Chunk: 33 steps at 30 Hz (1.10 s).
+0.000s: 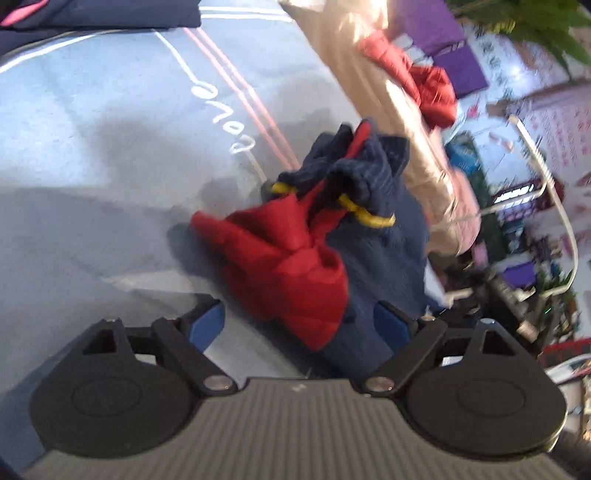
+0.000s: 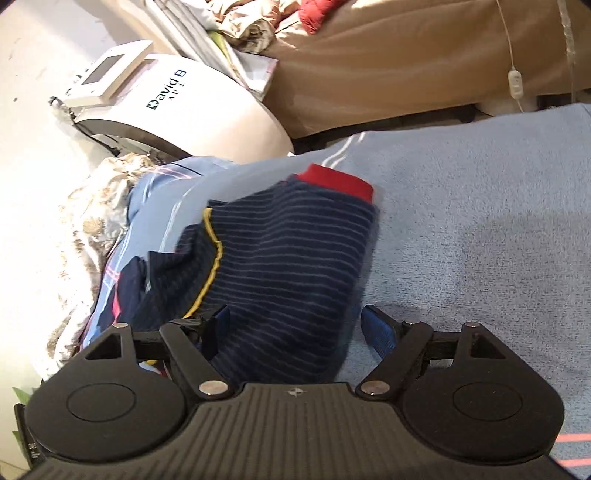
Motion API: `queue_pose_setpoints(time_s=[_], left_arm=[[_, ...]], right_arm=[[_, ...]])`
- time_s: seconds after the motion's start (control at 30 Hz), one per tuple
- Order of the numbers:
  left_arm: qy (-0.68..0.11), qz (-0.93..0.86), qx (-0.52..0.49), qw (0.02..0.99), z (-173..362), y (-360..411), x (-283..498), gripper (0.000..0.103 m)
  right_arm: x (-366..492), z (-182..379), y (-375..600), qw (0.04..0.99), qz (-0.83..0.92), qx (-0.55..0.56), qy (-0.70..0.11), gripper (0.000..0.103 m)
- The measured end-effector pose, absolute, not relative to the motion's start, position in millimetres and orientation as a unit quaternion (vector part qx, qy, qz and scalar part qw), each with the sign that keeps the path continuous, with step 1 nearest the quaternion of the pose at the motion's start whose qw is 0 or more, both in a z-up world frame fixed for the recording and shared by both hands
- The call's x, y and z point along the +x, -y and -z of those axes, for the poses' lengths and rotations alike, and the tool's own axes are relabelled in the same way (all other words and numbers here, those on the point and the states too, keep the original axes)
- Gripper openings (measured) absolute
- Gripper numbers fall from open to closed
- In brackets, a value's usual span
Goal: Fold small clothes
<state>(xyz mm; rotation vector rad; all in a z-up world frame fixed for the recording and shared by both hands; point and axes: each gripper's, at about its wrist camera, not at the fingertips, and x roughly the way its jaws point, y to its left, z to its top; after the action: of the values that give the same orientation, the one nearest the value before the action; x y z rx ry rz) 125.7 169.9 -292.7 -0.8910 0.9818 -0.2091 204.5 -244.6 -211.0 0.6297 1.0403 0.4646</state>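
Observation:
A small navy striped garment (image 2: 280, 266) with a red waistband (image 2: 338, 182) and yellow trim lies on a light blue blanket (image 2: 480, 221). In the left wrist view the same garment (image 1: 369, 229) is bunched up, its red part (image 1: 291, 266) crumpled in front. My left gripper (image 1: 299, 325) is open, its blue pads either side of the garment's near end. My right gripper (image 2: 295, 328) is open, straddling the garment's near edge. Whether either touches the cloth is unclear.
A white machine (image 2: 192, 110) marked "David B" stands beyond the blanket's far left. A tan-covered couch (image 2: 388, 66) with a red garment (image 2: 317, 13) is behind. Other clothes (image 2: 122, 280) pile at the left. White cables (image 1: 554, 206) hang at the right.

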Motion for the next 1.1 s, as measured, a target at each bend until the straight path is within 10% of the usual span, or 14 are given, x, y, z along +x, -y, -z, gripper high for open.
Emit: queue_pose_setpoints(time_s=[0.3,0.4,0.43,0.5,1.1], left_arm=[[-0.429,0.104,-0.452,0.775,317.0,-156.0,170.1,0.085],[-0.42,0.099,-0.461,0.776,311.0,-150.4,176.5,0.051],[-0.424,0.099,-0.46,0.774,313.0,-148.8,178.9,0.046],[-0.44,0.097,-0.458,0.766,323.4,-145.0,185.8,0.04],[-0.438,0.282,-0.367,0.771,147.0,-11.4,167.7,0.029]], right_arm=[[233.7,232.0,241.4,0.768,-0.23,0.384,-0.458,0.103],[233.0,230.1,238.6,0.776,-0.226,0.375,-0.455,0.1],[232.7,231.5,238.2,0.777,-0.215,0.368,-0.462,0.061],[230.6,239.5,240.6,0.77,-0.204,0.386,-0.465,0.053],[115.2,20.7,363.1,0.869,-0.162,0.273,-0.38,0.044]])
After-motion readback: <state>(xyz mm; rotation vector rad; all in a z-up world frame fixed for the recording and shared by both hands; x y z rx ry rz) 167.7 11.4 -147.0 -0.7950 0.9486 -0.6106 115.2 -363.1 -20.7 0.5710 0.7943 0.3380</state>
